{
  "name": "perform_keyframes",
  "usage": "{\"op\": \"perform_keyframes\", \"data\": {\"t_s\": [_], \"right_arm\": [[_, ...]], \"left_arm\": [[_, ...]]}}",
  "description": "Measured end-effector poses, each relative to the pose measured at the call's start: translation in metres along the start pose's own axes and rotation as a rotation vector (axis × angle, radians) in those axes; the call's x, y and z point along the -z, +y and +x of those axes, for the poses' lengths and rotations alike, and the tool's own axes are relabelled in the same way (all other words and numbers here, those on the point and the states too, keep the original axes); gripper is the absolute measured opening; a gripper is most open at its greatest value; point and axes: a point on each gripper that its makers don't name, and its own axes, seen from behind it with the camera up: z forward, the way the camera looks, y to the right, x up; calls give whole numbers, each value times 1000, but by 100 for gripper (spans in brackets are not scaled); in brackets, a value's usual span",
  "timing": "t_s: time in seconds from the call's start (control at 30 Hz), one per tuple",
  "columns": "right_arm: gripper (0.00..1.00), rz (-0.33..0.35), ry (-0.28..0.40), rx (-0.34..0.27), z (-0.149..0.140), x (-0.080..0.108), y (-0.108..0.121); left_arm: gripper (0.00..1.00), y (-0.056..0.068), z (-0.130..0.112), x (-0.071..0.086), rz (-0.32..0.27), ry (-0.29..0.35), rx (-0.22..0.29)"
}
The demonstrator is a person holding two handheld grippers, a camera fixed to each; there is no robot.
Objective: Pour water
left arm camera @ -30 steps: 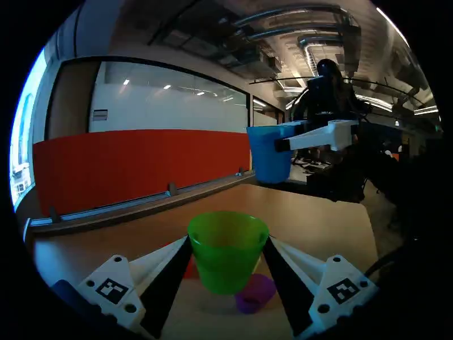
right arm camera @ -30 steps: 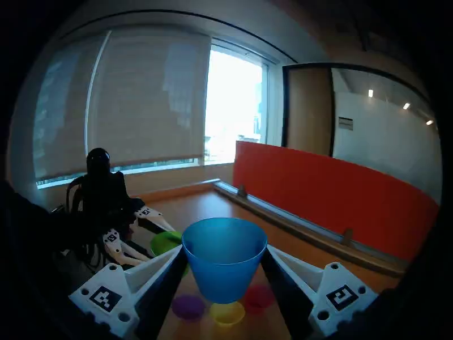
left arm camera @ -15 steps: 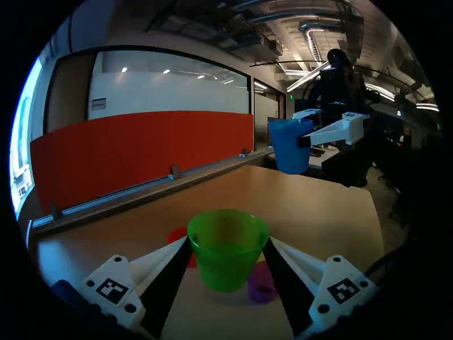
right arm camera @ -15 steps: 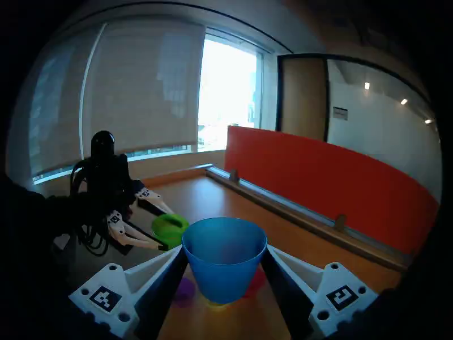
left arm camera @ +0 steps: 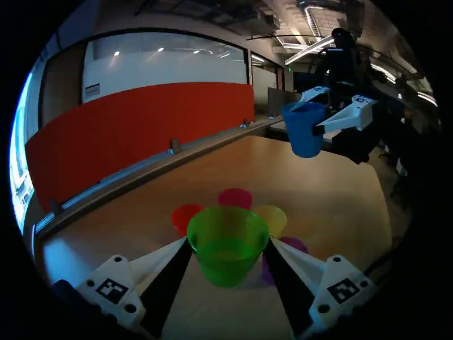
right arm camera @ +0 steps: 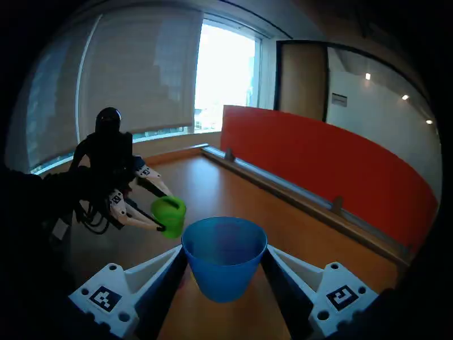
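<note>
Left gripper [left arm camera: 227, 242] was clamped on the upright green cup [left arm camera: 226, 269]; right gripper [right arm camera: 225, 249] was likewise closed on the upright blue cup [right arm camera: 223, 277], both held off the table [left arm camera: 328, 192]. From the left gripper, the blue cup lay ahead, up and rightward, well apart (water level in either: could not tell). Rims would likely need bringing together before any tilt.

Office, red desk divider [left arm camera: 141, 124], glass partition [left arm camera: 164, 62]
</note>
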Motion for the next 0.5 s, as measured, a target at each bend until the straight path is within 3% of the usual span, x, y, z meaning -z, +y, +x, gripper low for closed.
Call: {"op": "perform_keyframes", "data": {"t_s": [0.5], "right_arm": [[89,-6,-45,4,-20,-5,5]], "left_arm": [[86,-8,-51,-22,-21,-169,-1]]}}
